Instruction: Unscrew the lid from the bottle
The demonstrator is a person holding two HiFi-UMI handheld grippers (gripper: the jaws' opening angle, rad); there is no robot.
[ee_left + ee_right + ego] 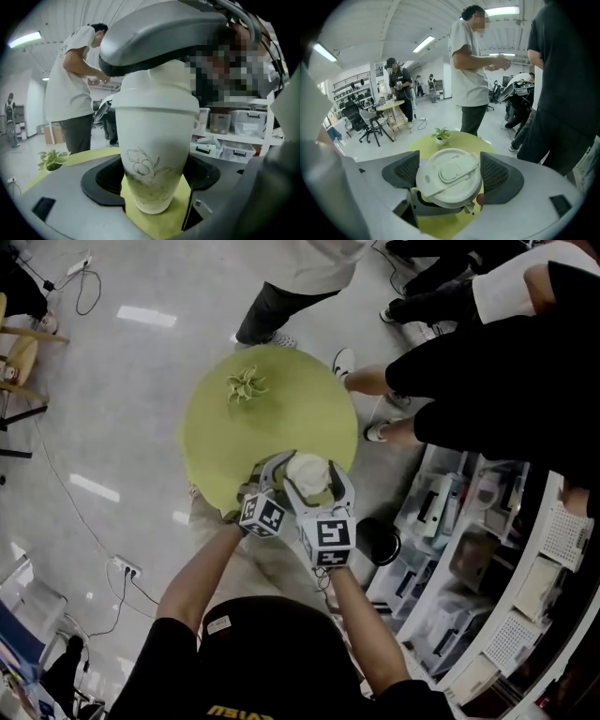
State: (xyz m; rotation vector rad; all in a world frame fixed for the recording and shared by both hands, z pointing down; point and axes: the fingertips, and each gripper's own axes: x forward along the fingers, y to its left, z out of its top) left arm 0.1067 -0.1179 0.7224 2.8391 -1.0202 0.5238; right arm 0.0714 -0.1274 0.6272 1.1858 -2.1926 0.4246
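Near the edge of the round yellow-green surface [216, 427] closest to us stood the white, tapering bottle [157, 154] with a faint flower sketch on its side. It was upright and still capped by its white plastic lid [449, 180]. Our left gripper [154, 180] sat around the bottle's lower body, its jaws wide open, with the dark pads [101, 180] on either side and not pressing. Our right gripper [450, 172] was angled down over the lid. Its jaws were open too, each mesh pad just beside the rim. Farther across the surface sat a small green potted plant [246, 385]. Beyond it stood a person [468, 70] in a white shirt, and white shelves [262, 136] with clear plastic bins [234, 124] lined one side.
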